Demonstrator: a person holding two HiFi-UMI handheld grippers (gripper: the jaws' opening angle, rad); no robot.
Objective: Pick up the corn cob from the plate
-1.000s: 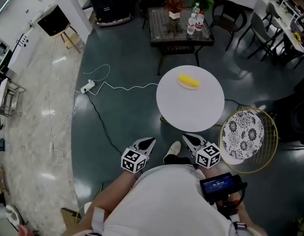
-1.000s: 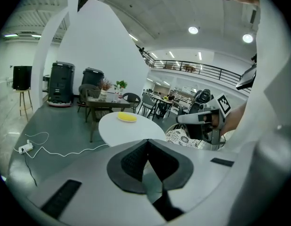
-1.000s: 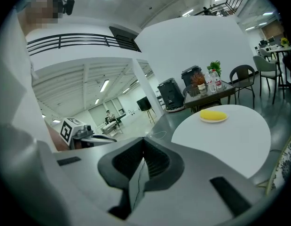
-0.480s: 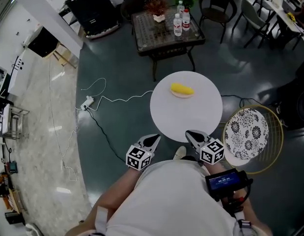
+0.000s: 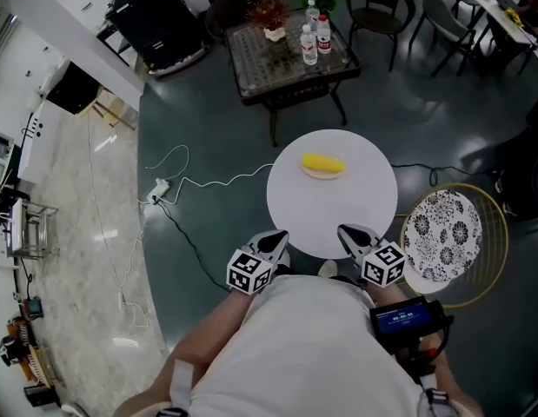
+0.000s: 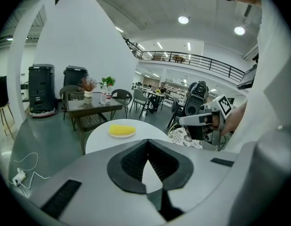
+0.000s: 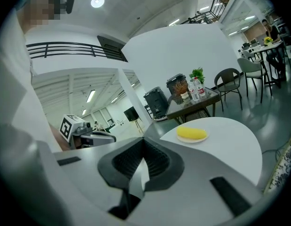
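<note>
A yellow corn cob point(image 5: 323, 163) lies on a small pale plate point(image 5: 324, 174) at the far side of a round white table point(image 5: 338, 215). Both grippers hover at the table's near edge, well short of the cob. My left gripper point(image 5: 279, 236) is shut with nothing in it, and my right gripper point(image 5: 346, 231) is shut and empty too. In the left gripper view the corn cob point(image 6: 122, 129) lies ahead, beyond the closed left gripper point(image 6: 147, 143), and the right gripper point(image 6: 201, 120) shows off to the right. From the right gripper point(image 7: 144, 141) the corn cob point(image 7: 192, 133) lies ahead to the right.
A round black-and-white patterned top in a gold wire frame point(image 5: 442, 234) stands right of the table. A dark glass coffee table point(image 5: 286, 46) with bottles and plants is beyond. A white cable with a power strip point(image 5: 160, 185) lies on the dark floor at left.
The person has stepped toward the round table. Both grippers have moved forward, from short of the table to its near edge, still shut.
</note>
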